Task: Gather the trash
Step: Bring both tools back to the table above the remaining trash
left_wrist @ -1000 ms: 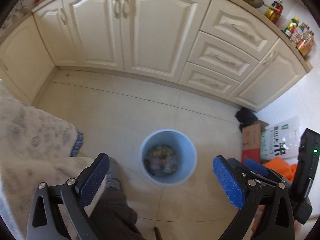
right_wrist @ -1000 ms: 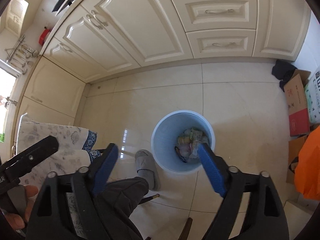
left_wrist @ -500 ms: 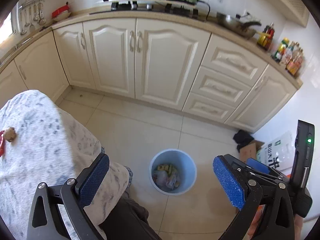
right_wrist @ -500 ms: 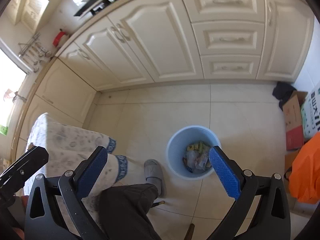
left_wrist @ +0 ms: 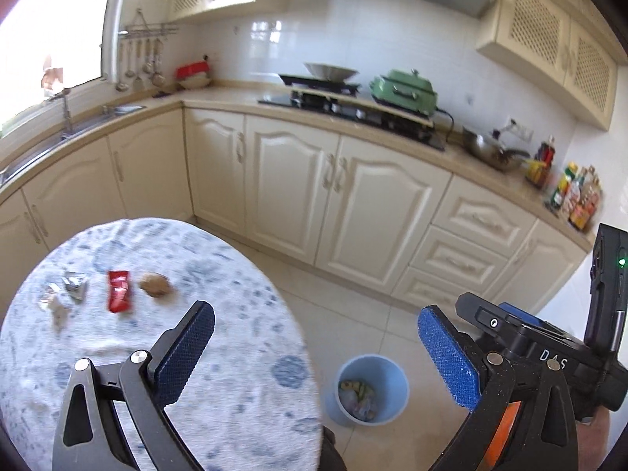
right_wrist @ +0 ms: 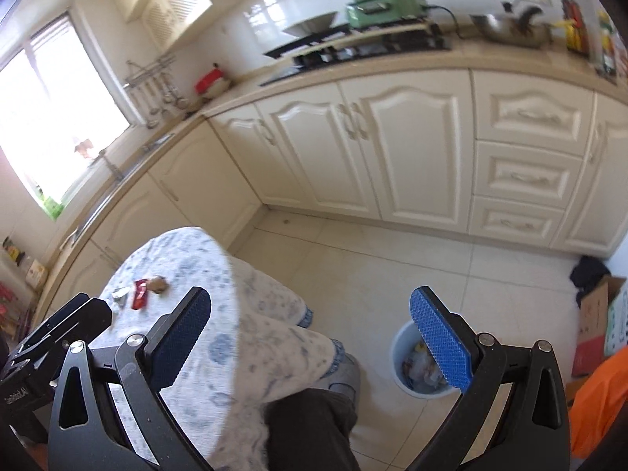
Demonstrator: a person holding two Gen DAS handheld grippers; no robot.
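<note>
Both my jaws stand wide apart w/ nothing between them: left gripper [left_wrist: 316, 347] hangs over the edge of the round bench [left_wrist: 243, 400], right gripper [right_wrist: 310, 331] between bench and bin. The right one's jaws have just been opening, empty.

Bench wears a white cloth w/ a blue pattern. Trash sits on its far left part: red wrapper [left_wrist: 118, 290], a brownish crumpled lump [left_wrist: 156, 284] just beside it on the right, a silvery wrapper [left_wrist: 74, 285] on the left, and a couple of pale scraps [left_wrist: 53, 306] nearer the edge; blurred, can't tell more.

Light blue bin [left_wrist: 371, 388] stands on the pale tiled floor [right_wrist: 384, 259] right of the bench, well apart from the trash on top, w/ mixed wrappers already inside.

Room: kitchen. Cream cabinets [left_wrist: 353, 192] run in an L along the walls. On the counter: sink under a bright window, hob w/ a pan, green cooker [left_wrist: 404, 88], wok, bottles at far right. Cardboard boxes [right_wrist: 594, 314] and something orange [right_wrist: 600, 404] at the right wall.
</note>
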